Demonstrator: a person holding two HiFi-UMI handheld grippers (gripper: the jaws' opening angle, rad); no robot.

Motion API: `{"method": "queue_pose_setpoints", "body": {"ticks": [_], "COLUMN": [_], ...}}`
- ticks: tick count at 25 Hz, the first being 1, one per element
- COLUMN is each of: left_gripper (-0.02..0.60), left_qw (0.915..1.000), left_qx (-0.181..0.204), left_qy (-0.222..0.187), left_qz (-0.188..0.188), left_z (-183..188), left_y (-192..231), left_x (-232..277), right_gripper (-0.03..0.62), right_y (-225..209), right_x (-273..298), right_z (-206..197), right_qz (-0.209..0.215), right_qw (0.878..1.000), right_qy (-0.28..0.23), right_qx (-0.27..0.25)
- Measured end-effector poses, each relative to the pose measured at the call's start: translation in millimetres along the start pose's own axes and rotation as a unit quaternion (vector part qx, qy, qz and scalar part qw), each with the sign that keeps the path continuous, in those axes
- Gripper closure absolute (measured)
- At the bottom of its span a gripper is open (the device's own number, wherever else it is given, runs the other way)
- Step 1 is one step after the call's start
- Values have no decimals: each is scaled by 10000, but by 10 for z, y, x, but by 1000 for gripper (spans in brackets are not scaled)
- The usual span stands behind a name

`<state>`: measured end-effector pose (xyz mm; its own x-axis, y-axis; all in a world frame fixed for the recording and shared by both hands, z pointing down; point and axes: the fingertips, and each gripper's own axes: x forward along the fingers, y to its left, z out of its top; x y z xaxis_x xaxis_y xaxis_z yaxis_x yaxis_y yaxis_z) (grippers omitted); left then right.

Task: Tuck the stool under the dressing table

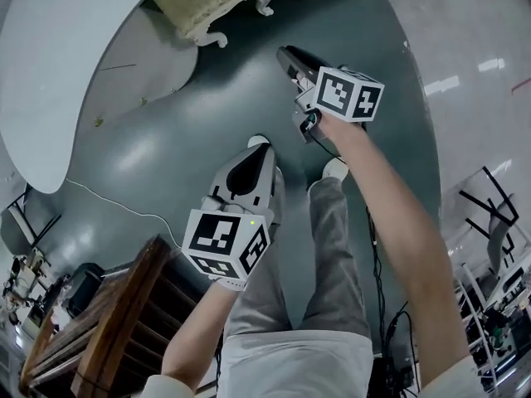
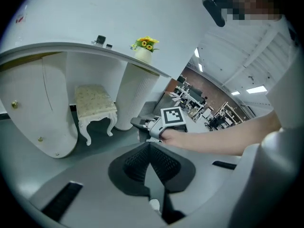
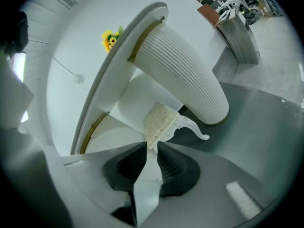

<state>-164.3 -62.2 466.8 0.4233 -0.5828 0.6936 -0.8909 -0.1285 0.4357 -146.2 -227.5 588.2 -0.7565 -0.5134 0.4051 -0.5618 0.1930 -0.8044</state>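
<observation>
The stool [image 2: 95, 104] sits tucked under the white table [image 2: 57, 48], between its rounded cabinet [image 2: 33, 108] and ribbed pedestal [image 2: 136, 91]. The left tool [image 2: 149, 145] is pressed together, empty. The right tool [image 3: 151, 147] shows a slim gap with nothing in it. Both are well apart from the stool.

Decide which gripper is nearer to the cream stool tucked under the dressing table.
Right. The right gripper points toward the stool with bare floor between them; the left gripper is farther back, behind the right one.
</observation>
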Motion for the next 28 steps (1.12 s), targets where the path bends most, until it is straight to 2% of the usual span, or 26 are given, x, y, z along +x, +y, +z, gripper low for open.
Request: {"method": "queue_pose_setpoints", "body": {"ticks": [5, 10, 17, 23, 28], "left_gripper": [572, 572, 572, 572, 572], "left_qw": [9994, 9987, 9964, 9966, 9960], "left_qx": [284, 408, 696, 675, 711], "left_qy": [-22, -30, 4, -33, -216], "left_qz": [-177, -288, -489, -471, -501], "left_z": [112, 210, 315, 383, 525], "left_y": [-513, -1047, -1619, -1902, -2245], "left_x": [-37, -159, -462, -738, -1019], "right_gripper": [579, 583, 583, 583, 583], "right_y": [98, 392, 643, 968, 1350], "right_x": [-638, -1280, -2088, -2705, -3256], "right_z": [86, 196, 359, 601, 781], "right_qz": [100, 421, 459, 437, 534], "right_qw": [9999, 9985, 9952, 9952, 9945], "right_qy": [-7, 137, 385, 165, -149], "right_qx": [-119, -326, -770, -856, -885]}}
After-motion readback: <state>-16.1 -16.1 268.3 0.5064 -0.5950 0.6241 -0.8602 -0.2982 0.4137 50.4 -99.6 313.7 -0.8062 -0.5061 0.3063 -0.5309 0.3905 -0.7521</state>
